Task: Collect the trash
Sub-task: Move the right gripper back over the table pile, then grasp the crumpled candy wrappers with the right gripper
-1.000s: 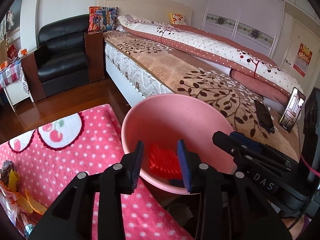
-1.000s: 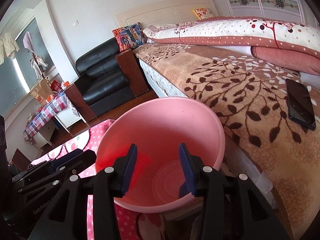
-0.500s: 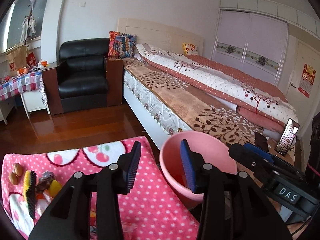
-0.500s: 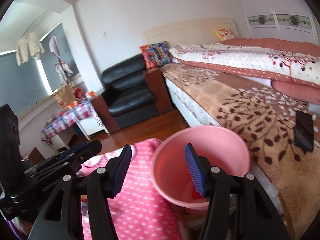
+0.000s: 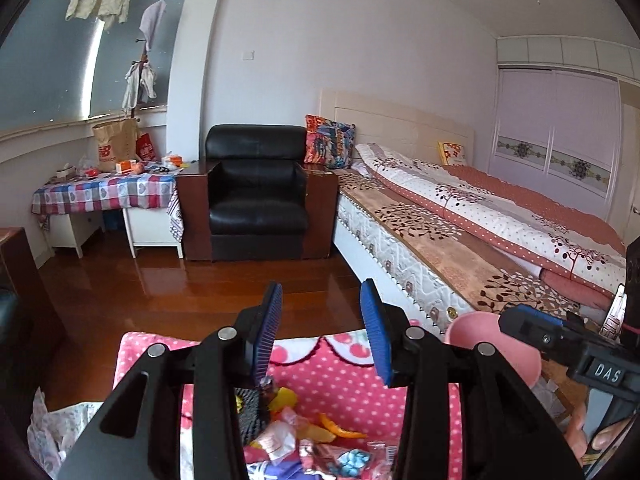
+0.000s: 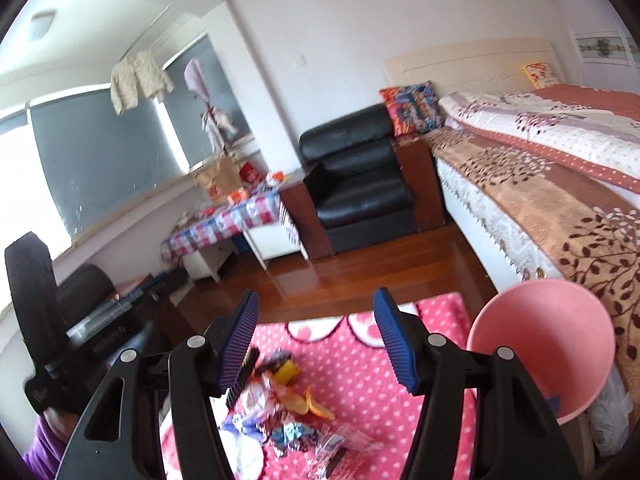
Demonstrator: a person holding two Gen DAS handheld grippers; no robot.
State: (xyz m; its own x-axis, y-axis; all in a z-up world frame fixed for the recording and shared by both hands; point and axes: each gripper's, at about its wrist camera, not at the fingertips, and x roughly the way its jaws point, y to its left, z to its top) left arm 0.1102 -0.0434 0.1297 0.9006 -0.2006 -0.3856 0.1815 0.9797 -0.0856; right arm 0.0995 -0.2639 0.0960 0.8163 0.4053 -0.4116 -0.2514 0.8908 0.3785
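- Two hand-held grippers are in use. The left hand-held gripper (image 5: 320, 328) fills the lower centre of its own view, its blue pads apart with nothing between them. The right hand-held gripper (image 6: 316, 340) has its jaws opening, also with nothing between them.
- One pink basin (image 6: 540, 344) stands at the lower right of the right wrist view, just beside the bed (image 6: 560, 208). Its inside shows, with a small blue scrap near the bottom.
- The left wrist view shows only a slice of that basin's rim (image 5: 496, 344), behind the right hand-held gripper's black body at the right edge.
- One pile of trash (image 6: 280, 412) lies on the pink polka-dot blanket (image 6: 360, 380), at the lower centre of both views. It is a loose heap of crumpled wrappers, orange and yellow peel pieces and one dark bristly piece. The number of pieces cannot be counted.
- One black armchair (image 5: 256, 196) stands mid-frame against the wall. One worktop with a checked cloth (image 5: 104, 192) is to its left.
- Only the left wrist view shows the wardrobe doors (image 5: 560, 136) at the upper right.
- Only the right wrist view shows a purple sleeve (image 6: 40, 448) at the lower left.
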